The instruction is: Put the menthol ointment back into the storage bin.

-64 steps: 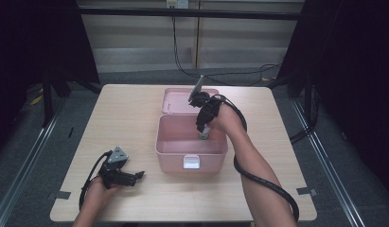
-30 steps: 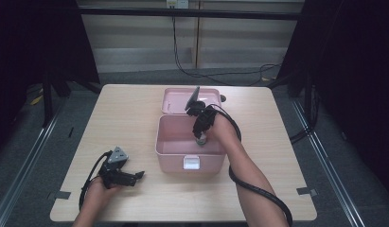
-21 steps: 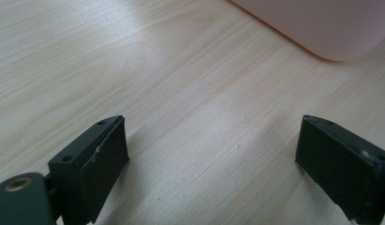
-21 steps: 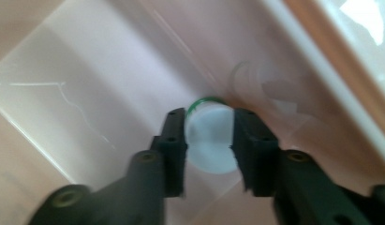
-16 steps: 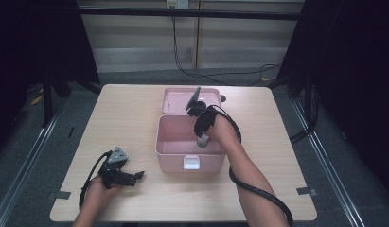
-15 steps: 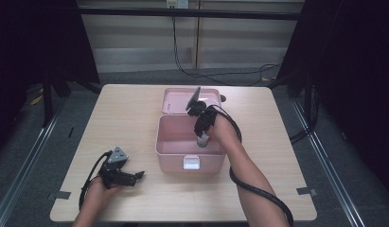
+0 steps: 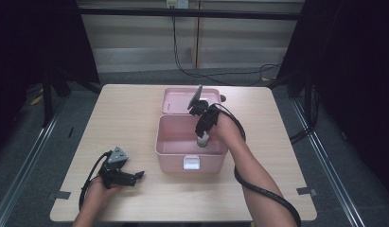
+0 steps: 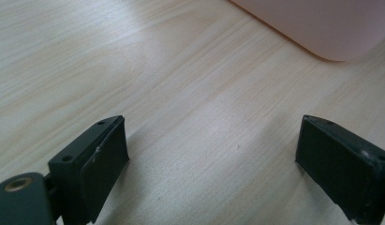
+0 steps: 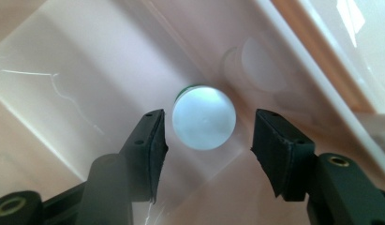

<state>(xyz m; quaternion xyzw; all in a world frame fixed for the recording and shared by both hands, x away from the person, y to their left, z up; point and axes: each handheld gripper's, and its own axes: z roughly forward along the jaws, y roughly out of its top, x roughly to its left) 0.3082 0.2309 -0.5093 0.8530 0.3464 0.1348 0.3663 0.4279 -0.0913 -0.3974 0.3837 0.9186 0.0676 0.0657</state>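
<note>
A small bottle with a white cap [image 9: 204, 118] and a green rim stands upright inside the pink box [image 7: 192, 152], near its right wall. My right gripper [image 9: 210, 126] points down into the box [image 9: 63, 61]. Its jaws have just been opening, and the cap sits between them with a gap on each side. In the high view the right gripper [image 7: 201, 137] hangs just above the bottle [image 7: 202, 141]. My left gripper [image 7: 135, 176] rests on the table at the front left, jaws wide apart over bare wood [image 8: 211, 145], with nothing between them.
The box's pink lid [image 7: 175, 100] lies flat on the table behind the box. A corner of the box [image 8: 321, 28] shows ahead of the left gripper. The wooden table [image 7: 296, 156] is bare to the right of the box; the floor around it is dark.
Since the earliest frame the right hand has shifted a little left and lower into the box, then stayed nearly still. The left hand has not moved.
</note>
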